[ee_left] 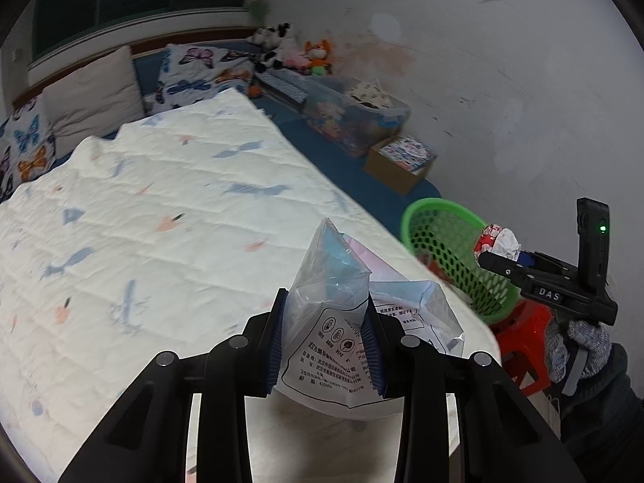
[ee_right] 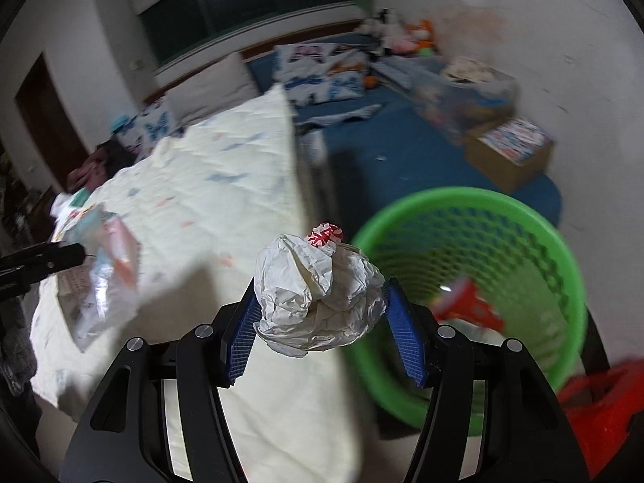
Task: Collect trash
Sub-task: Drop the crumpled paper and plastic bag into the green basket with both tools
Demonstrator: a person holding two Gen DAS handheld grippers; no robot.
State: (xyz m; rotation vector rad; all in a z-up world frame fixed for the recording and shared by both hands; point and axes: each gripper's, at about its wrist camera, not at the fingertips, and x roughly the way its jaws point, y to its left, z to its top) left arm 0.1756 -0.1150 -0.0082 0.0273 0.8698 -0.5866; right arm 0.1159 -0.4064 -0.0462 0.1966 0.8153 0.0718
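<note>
My left gripper (ee_left: pixel 327 342) is shut on a clear plastic bag (ee_left: pixel 334 281) with printed text, held above the bed's near corner. It also shows at the left of the right wrist view (ee_right: pixel 104 281). My right gripper (ee_right: pixel 320 318) is shut on a crumpled white paper ball (ee_right: pixel 318 285) with a red-and-white patch, held just left of the green mesh basket (ee_right: pixel 535 217). In the left wrist view the right gripper (ee_left: pixel 489 257) holds the paper ball (ee_left: pixel 501 241) beside the basket's rim (ee_left: pixel 438 205). Some red and white trash (ee_right: pixel 467 302) lies inside the basket.
A white quilt (ee_left: pixel 141 221) covers the bed. The basket stands on a red plastic stool (ee_left: pixel 523 342) by the white wall. A cardboard box (ee_left: pixel 398 165), a clear storage bin (ee_left: pixel 354 112), pillows (ee_left: pixel 92 92) and plush toys (ee_left: pixel 294 52) lie further back.
</note>
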